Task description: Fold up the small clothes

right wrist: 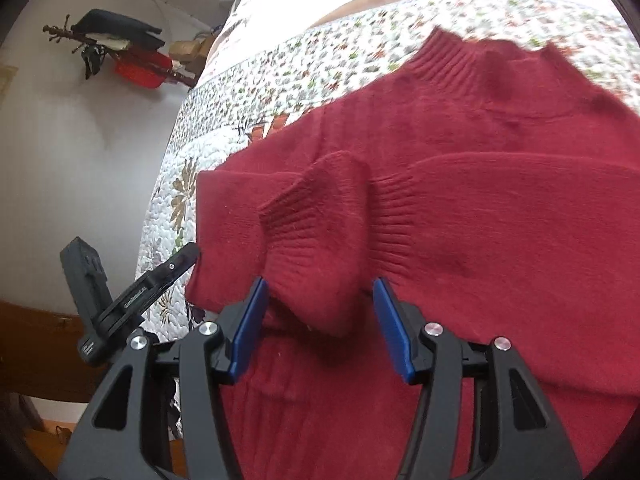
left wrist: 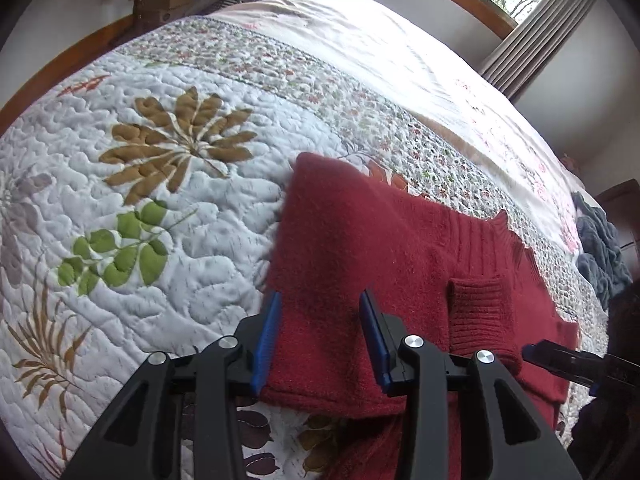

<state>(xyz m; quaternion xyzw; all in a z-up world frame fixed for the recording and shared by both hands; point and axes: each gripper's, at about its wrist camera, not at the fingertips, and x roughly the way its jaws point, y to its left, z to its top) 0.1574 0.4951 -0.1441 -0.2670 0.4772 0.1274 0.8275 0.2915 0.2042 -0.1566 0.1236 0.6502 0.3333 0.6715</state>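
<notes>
A dark red knitted sweater (left wrist: 360, 232) lies on the quilted floral bedspread (left wrist: 160, 184), both sleeves folded across its front. My left gripper (left wrist: 320, 300) is open and sits low over the sweater's left edge, with red fabric filling the gap between its blue pads (left wrist: 266, 340). In the right wrist view the sweater (right wrist: 480, 200) shows its ribbed collar at the top. My right gripper (right wrist: 320, 284) is open too, and a ribbed sleeve cuff (right wrist: 316, 240) bunches up between its fingers. Each gripper shows in the other's view: right gripper (left wrist: 560, 360), left gripper (right wrist: 160, 280).
A grey-blue garment (left wrist: 600, 248) is heaped at the bed's right edge. A wooden bed frame (left wrist: 72, 52) curves behind, with boxes (left wrist: 172, 0) beyond it. A curtain (left wrist: 540, 28) hangs by the window. A coat rack (right wrist: 120, 52) with clothes stands by the wall.
</notes>
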